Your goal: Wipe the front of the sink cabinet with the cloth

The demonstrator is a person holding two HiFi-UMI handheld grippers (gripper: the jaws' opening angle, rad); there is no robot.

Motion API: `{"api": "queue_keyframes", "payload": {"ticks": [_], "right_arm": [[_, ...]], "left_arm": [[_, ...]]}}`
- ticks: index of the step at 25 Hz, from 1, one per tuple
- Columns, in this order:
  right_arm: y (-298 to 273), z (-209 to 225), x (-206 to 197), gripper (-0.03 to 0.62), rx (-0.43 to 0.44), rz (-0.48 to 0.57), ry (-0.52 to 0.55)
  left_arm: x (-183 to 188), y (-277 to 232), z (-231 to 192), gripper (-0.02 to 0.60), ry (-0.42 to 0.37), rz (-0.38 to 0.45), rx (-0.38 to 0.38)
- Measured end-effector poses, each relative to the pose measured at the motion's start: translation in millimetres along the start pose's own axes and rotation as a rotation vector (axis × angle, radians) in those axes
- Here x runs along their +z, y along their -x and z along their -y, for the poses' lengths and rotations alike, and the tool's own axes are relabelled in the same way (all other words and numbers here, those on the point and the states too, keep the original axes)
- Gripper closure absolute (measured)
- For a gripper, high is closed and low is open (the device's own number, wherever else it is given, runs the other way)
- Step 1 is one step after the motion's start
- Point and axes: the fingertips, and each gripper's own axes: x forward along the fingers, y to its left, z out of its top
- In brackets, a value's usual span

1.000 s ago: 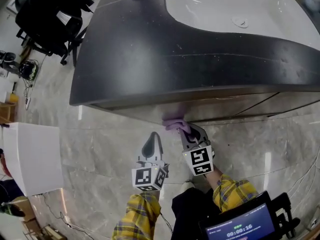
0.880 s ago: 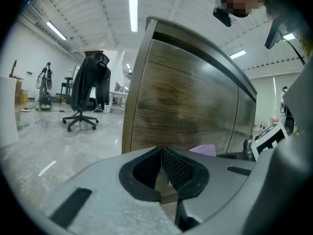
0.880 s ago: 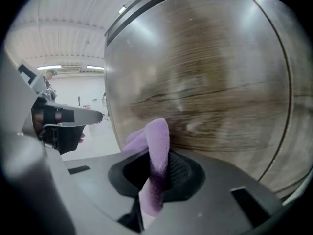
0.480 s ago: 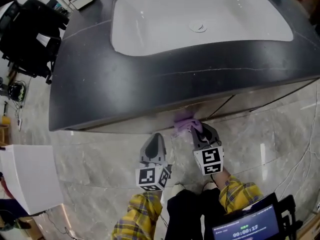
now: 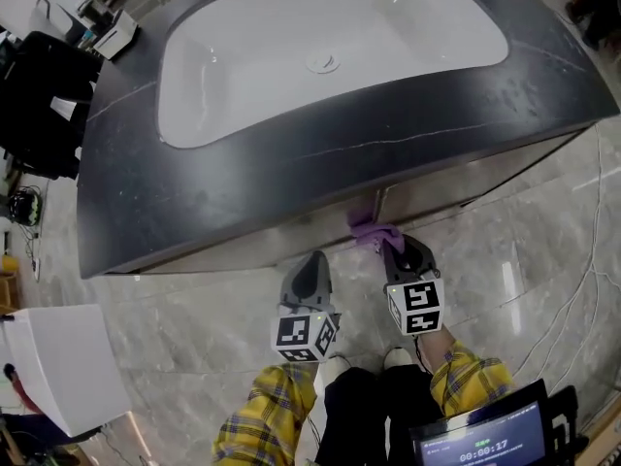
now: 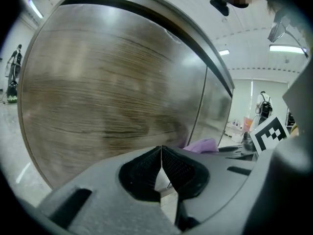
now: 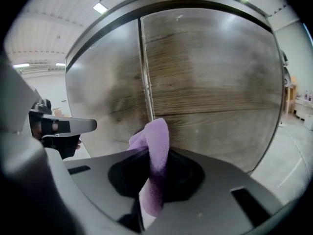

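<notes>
Cloth [image 7: 155, 142] in right tool [image 5: 395, 249] at cabinet front [image 7: 210, 82]

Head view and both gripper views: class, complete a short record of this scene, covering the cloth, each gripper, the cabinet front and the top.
cloth: small purple cloth, bunched, up against the cabinet by the door seam
right gripper: fingers shut on the cloth
left gripper: fingers together, empty, left of the cloth
cabinet front: brown wood-grain doors, vertical seam
top: dark grey countertop around a white sink basin
</notes>
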Motion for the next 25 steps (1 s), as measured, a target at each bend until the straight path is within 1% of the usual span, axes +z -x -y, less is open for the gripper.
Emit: {"api": "queue_keyframes", "payload": {"ticks": [2,5,8,11,14,17,22,25], "right_arm": [[16.2,4.1,7.9,0.554,0.007,0.005,0.005],[44.1,2.7,23.7,0.554,0.019,0.012,0.000],[73.0,-1.0,48.8,0.554,0.036,0.029,-0.013],[97.0,-3.8,79.2,0.554,0.053,0.045,-0.016],[115.9,-10.4,111.4,0.554,0.081,0.068,0.011],[128.5,-15.3,134.8,0.554,0.105,0.098,0.053],[136.8,-25.7,154.5,0.554,0.104,0.136,0.065],[139.1,-27.1,164.7,0.554,0.085,0.159,0.069]], "left_arm": [[9.8,-0.6,16.7,0.574,-0.004,-0.007,-0.014],[27.6,9.5,36.2,0.574,0.002,-0.027,-0.015],[51.3,25.4,52.8,0.574,0.008,-0.046,-0.010],[79.1,39.3,69.1,0.574,-0.008,-0.059,-0.014],[107.3,51.7,84.9,0.574,-0.024,-0.055,-0.027],[130.3,58.6,98.4,0.574,-0.037,-0.030,-0.035],[139.8,65.4,97.3,0.574,-0.012,-0.011,-0.042],[145.4,64.7,92.6,0.574,0.005,0.007,-0.049]]}}
